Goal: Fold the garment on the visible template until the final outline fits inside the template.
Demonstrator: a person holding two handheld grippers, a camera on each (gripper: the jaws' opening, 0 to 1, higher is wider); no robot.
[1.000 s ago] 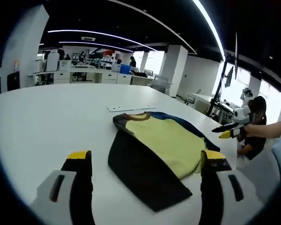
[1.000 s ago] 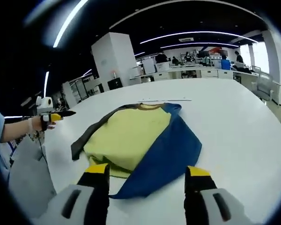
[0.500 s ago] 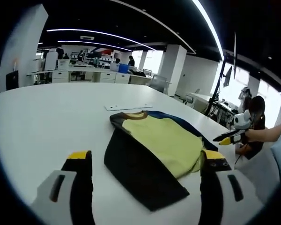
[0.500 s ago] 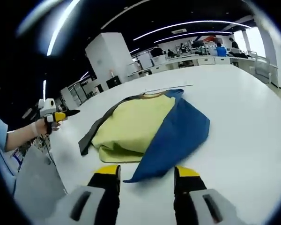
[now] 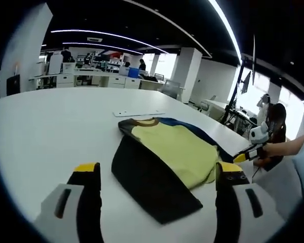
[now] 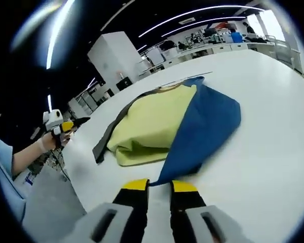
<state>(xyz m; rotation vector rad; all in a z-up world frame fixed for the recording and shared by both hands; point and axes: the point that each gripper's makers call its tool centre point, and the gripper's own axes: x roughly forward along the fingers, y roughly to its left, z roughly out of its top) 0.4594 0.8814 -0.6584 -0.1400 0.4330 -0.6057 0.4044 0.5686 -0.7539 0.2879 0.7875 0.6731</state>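
The garment (image 5: 175, 151) lies on the white table (image 5: 50, 126). It has a yellow body, a brown collar, a black sleeve (image 5: 152, 185) folded across the near side and a blue sleeve (image 6: 207, 119). My left gripper (image 5: 158, 169) hangs open just short of the black sleeve. My right gripper (image 6: 159, 186) has its jaws drawn close together, with the blue sleeve's corner between them. A hand holds the same right gripper (image 5: 241, 157) at the garment's right edge. The left gripper (image 6: 66, 126) is off to the left, in a hand. A thin pale template strip (image 5: 139, 113) lies beyond the collar.
The table's edge (image 6: 66, 167) runs close along the garment's near side, with a person's sleeve (image 6: 15, 162) beside it. Wide bare tabletop (image 6: 273, 152) spreads to the right of the blue sleeve. Office desks (image 5: 91, 81) and a seated person (image 5: 278, 126) are far behind.
My right gripper's jaws have closed from wide apart to nearly together around the blue sleeve's corner, as it moved down and in. The left gripper has barely moved.
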